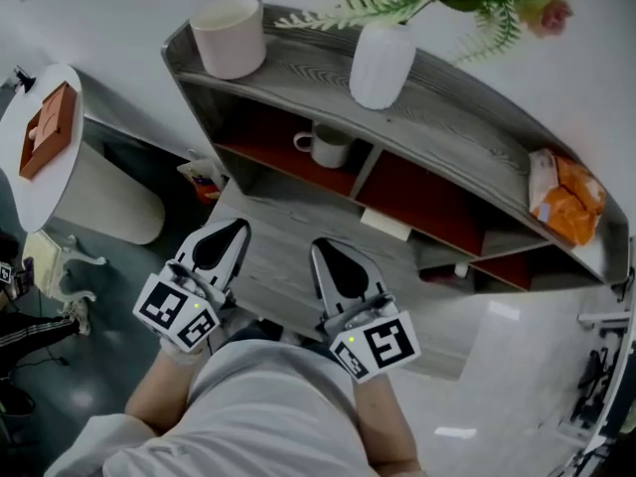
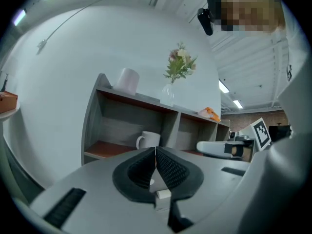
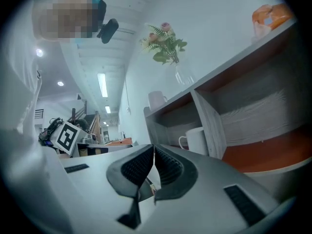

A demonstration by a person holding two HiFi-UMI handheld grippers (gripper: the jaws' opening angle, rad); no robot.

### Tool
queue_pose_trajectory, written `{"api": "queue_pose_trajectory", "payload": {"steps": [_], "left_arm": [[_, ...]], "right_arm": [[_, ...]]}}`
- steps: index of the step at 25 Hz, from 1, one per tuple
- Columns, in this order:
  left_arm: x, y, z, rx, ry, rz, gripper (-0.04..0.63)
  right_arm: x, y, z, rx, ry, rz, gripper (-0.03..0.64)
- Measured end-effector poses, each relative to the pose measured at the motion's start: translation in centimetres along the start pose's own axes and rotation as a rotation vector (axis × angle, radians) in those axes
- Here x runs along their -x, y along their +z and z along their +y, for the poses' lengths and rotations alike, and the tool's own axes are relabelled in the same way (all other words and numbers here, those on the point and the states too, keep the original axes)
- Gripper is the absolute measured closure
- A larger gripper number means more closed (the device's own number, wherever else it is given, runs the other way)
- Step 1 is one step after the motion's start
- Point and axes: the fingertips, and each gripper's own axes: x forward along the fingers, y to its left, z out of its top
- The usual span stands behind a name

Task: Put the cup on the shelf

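Cup (image 1: 326, 145) stands upright in the left compartment of the shelf (image 1: 298, 73), on the red board under the top board, handle at 9 o'clock, nothing gripping it. Left gripper (image 1: 237, 230): jaws pressed together, empty, at 7 o'clock of the cup, well apart from it. Right gripper (image 1: 320, 248): jaws flat against each other, nothing held, at 6 o'clock of the cup. On the top board, white pot (image 1: 231, 36) at 11 o'clock of the cup, vase (image 1: 381, 63) with flowers at 1 o'clock, orange packet (image 1: 564, 197) far off at 3 o'clock
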Motion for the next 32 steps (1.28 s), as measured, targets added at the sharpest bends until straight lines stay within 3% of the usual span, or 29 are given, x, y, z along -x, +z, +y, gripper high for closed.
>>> {"api": "queue_pose_trajectory", "payload": {"steps": [17,21,32], "left_arm": [[0.1,-1.3,-0.5,0.013,-0.010,0.031,0.578],[-0.2,-1.5,-0.6,0.008,-0.015,0.040,0.578],[-0.8,-1.5,-1.2,0.004,-0.032,0.042,0.578]], "right_arm": [[-2.2,-0.4,1.8,0.055,0.108,0.045,0.595],[-2.6,0.6,2.0,0.051,0.100,0.010,0.595],[-1.7,-0.2,1.4,0.081,0.090,0.047,0.595]]}}
